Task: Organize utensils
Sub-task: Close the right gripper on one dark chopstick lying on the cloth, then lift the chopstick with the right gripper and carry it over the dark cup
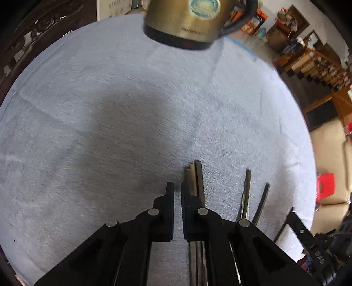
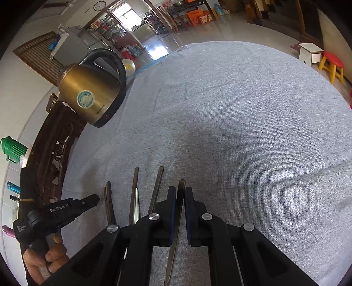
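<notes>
Several dark metal utensils lie side by side on the grey cloth. In the left wrist view a bundle of handles [image 1: 195, 176] runs under the right finger of my left gripper [image 1: 177, 193], which is shut with nothing between its pads. Two more utensils [image 1: 247, 187] lie to the right of it. My right gripper [image 2: 180, 198] is shut on a thin dark utensil [image 2: 180, 189] whose tip sticks out past the pads. To its left lie three other utensils [image 2: 157, 187]. The left gripper [image 2: 93, 199] shows at the far left, held by a hand [image 2: 44, 257].
A brass-coloured kettle [image 1: 187, 19] [image 2: 92, 92] with a black handle stands at the cloth's far edge. A carved dark wooden frame [image 2: 55, 149] borders the table [image 2: 242, 132] on the left. A red stool [image 2: 333, 59] and a white stool stand on the floor beyond.
</notes>
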The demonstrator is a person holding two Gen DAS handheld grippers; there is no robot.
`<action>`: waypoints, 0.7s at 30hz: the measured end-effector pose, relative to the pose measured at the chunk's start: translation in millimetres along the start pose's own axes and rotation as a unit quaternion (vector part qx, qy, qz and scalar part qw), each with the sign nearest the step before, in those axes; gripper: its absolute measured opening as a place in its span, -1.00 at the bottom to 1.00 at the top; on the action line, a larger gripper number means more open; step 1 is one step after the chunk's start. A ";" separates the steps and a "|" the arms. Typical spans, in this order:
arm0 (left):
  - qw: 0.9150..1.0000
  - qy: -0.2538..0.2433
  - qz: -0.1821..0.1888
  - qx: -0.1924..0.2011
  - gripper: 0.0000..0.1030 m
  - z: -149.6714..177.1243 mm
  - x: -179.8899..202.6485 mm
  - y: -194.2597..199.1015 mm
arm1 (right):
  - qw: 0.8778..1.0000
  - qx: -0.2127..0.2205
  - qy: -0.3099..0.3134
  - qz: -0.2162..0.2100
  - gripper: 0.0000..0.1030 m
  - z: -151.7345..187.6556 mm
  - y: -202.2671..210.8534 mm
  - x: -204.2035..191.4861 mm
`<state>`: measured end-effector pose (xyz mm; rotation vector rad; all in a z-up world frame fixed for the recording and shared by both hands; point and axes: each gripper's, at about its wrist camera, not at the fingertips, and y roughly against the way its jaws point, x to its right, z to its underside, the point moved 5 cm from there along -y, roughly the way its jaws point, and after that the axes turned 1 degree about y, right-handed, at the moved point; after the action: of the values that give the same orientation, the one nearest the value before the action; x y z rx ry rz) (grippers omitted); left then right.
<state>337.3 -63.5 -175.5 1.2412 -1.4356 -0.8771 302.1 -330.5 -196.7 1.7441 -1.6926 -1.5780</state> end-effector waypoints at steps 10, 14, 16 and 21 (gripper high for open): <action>0.999 -0.021 0.028 0.003 -0.41 -3.8 33.1 -9.4 | 1.000 0.016 0.000 0.003 -0.83 -5.6 8.5 13.9; 0.999 -0.030 0.024 0.011 -0.36 -1.2 41.5 -8.4 | 1.000 0.014 -0.002 0.002 -0.83 -4.6 8.2 16.2; 0.999 -0.045 0.008 0.023 -0.36 -0.3 45.2 -10.0 | 1.000 0.012 -0.003 0.002 -0.83 -4.4 7.5 16.0; 0.993 -0.093 -0.051 0.042 -0.38 -6.4 50.5 -16.1 | 1.000 0.016 -0.003 0.005 -0.83 -3.4 10.6 15.2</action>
<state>349.1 -115.6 -178.0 1.3330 -1.5806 -1.0344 295.0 -347.8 -194.9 1.7460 -1.7364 -1.5614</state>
